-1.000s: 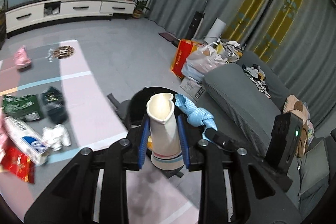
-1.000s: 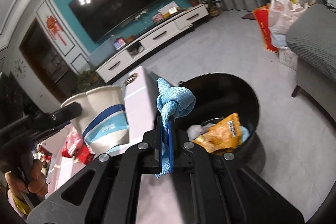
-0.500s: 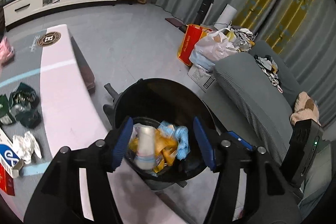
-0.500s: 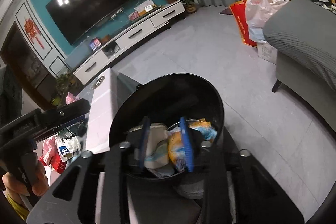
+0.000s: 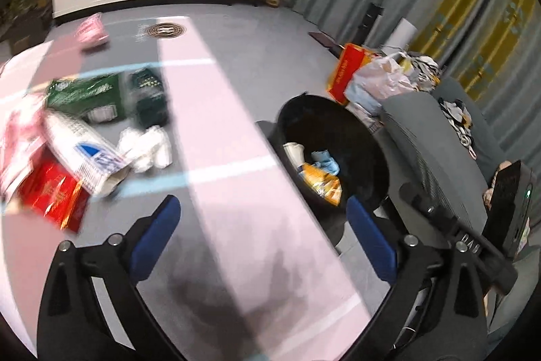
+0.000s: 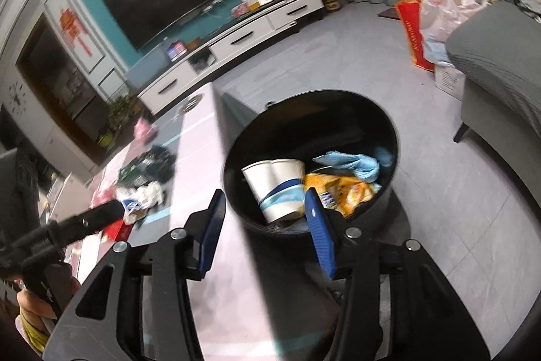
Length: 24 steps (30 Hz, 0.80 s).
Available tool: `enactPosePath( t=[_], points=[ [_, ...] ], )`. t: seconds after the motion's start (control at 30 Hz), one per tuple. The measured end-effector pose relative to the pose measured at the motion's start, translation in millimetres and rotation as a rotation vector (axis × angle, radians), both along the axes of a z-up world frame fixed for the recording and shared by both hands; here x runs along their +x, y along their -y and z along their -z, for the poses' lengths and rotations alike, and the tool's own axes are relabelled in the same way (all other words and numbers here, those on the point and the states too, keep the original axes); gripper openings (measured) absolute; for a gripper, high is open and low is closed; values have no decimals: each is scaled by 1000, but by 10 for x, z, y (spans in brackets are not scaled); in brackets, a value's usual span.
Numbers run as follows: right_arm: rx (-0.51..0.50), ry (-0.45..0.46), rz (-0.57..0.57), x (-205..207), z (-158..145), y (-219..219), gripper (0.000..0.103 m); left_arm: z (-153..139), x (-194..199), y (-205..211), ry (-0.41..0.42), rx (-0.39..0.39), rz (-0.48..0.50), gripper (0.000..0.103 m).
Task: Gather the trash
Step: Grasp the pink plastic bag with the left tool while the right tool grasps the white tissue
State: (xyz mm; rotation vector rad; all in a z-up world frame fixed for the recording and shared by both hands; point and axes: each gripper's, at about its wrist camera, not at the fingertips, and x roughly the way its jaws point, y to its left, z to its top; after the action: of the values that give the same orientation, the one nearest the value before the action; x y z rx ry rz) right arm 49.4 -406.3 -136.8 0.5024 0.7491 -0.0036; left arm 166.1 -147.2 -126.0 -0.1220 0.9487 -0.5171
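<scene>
**Littered tabletop beside a bin on grey tile**

A long pink and grey tabletop (image 5: 216, 110) with pale blue and white stripes carries scattered rubbish. On it lie a green foil packet (image 5: 84, 92), a dark crumpled wrapper (image 5: 148, 97), a wad of white tissue (image 5: 148, 149), a white and blue carton (image 5: 84, 154) tipped over a flat red packet (image 5: 50, 195), and a small pink bundle (image 5: 91, 31) near the far end, beside a round brown emblem (image 5: 165, 30). The grey tiled floor (image 6: 355, 56) bears a round black bin (image 6: 338, 110) just beside the tabletop's edge, a grey sofa (image 6: 500, 63), and a red paper bag (image 6: 410, 32).
</scene>
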Motion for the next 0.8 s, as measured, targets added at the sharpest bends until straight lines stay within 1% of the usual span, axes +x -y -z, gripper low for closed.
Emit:
enactPosePath(
  t=[0.1, 0.17, 0.23, 0.33, 0.5, 0.57, 0.67, 0.8],
  points=[
    [-9, 3, -51, 7, -68, -204, 54, -14, -132, -321, 4, -4, -59, 100],
    [-10, 6, -94, 20, -101, -365, 55, -20, -243, -611, 12, -5, -108, 100],
    [-7, 2, -140, 42, -113, -532, 56, -18, -328, -874, 22, 8, -148, 100],
    [-19, -12, -208, 97, -120, -794, 56, 14, -440, -1319, 29, 32, -234, 100],
    [-43, -32, -337, 186, -109, -1264, 56, 137, -594, -2100, -7, -1, -393, 100],
    [-58, -40, -386, 210, -89, -1463, 56, 173, -629, -2322, -15, -12, -452, 100],
    [-74, -47, -459, 259, -54, -1738, 56, 223, -647, -2610, -19, -33, -513, 100],
    [-101, -55, -540, 333, -6, -2069, 56, 279, -605, -2766, -16, -52, -544, 100]
  ],
)
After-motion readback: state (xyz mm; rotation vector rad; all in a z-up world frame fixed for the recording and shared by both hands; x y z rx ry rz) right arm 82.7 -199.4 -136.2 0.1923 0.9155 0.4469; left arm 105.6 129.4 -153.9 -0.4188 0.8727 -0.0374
